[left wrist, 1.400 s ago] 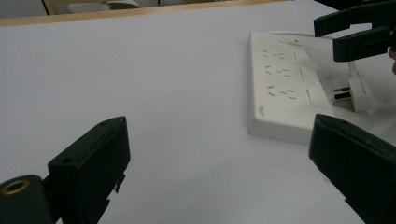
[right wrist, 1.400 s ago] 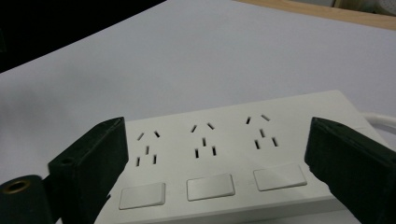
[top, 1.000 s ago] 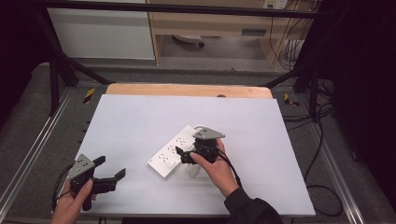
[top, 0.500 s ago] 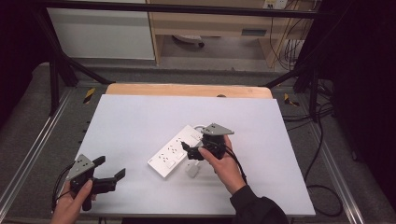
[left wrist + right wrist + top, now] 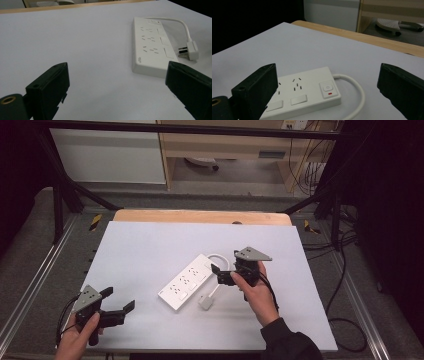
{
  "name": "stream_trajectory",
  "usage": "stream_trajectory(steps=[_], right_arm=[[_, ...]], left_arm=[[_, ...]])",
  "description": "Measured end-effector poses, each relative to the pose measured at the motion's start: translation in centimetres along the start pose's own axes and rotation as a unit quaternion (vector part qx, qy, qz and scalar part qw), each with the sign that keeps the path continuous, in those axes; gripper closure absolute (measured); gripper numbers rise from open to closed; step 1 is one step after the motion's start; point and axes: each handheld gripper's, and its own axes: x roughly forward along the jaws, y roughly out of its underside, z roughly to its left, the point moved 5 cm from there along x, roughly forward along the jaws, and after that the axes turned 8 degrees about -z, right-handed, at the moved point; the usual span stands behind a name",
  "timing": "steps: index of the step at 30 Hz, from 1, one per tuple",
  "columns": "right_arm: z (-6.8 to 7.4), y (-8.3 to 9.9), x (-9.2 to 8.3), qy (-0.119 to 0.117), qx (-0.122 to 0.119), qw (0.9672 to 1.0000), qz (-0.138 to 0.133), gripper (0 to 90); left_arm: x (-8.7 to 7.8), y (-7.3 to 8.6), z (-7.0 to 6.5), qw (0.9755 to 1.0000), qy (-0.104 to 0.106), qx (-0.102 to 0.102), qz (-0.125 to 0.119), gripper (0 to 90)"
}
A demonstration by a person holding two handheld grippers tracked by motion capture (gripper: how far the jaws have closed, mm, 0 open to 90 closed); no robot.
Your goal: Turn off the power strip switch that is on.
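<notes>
The right gripper has been drawn back from the white plastic power strip at table centre, jaws spread and empty. The left gripper, likewise spread, is held well apart. A fresh approach is judged necessary.

White table, wooden far edge, grey floor.

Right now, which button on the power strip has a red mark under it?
The square switch at the cable end of the power strip; the plain rectangular buttons beside the sockets carry no mark.
</notes>
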Motion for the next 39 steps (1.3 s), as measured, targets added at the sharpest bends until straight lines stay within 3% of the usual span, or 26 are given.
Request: stream_trajectory(steps=[18,27,39], right_arm=[[-5.3,-1.1,-5.4,0.047,0.006,0.9987,-0.019,5.2],[-7.5,-0.6,-8.3,0.064,0.005,0.9976,-0.028,5.7],[-10.2,0.5,-11.7,0.093,0.025,0.9947,-0.037,5.9]], left_arm=[[-0.2,0.1,0.4,1.0000,-0.006,-0.008,-0.002,5.2],[-0.1,0.1,0.2,1.0000,-0.006,-0.006,0.000,5.2],[-0.1,0.1,0.3,1.0000,-0.007,-0.007,-0.001,5.2]])
